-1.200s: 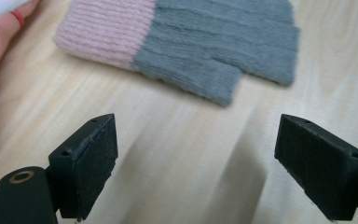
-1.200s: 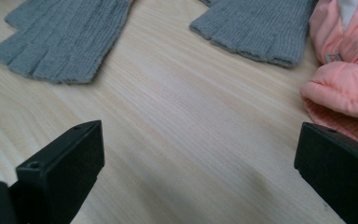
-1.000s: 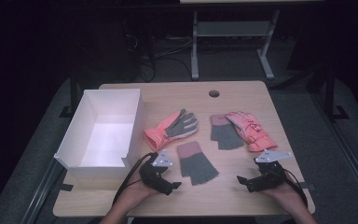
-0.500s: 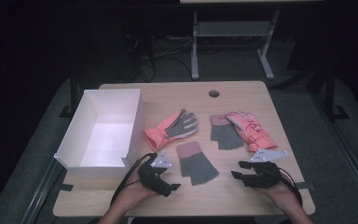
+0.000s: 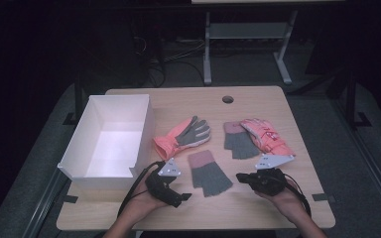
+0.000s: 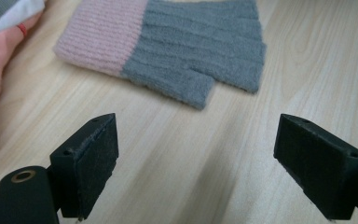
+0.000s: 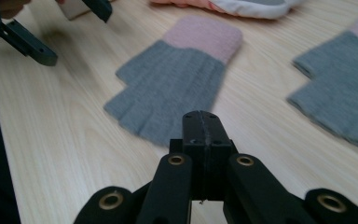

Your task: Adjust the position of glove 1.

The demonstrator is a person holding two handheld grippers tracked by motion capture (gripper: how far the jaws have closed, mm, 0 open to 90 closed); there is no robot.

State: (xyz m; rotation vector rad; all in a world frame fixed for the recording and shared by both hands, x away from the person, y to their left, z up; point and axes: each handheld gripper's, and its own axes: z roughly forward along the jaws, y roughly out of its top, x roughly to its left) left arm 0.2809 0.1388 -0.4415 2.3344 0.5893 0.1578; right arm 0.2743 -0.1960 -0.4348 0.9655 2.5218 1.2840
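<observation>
My right gripper point(image 7: 206, 122), jaws just closed together on nothing, points at the grey fingerless glove point(image 5: 209, 173) lying flat mid-table between my hands. My left gripper point(image 6: 214, 158) stands wide open, empty. I should reopen before pinching the cuff. Since earlier, my right hand has edged inward.

Grey fingerless glove point(image 5: 209, 172) with pink cuff, flat on the table, between the tongs.

The left hand-held gripper point(image 6: 193, 163) holds its black jaws wide apart above the wooden tabletop point(image 6: 177, 158); ahead lies a grey fingerless glove point(image 6: 191, 51) with pink cuff.
</observation>
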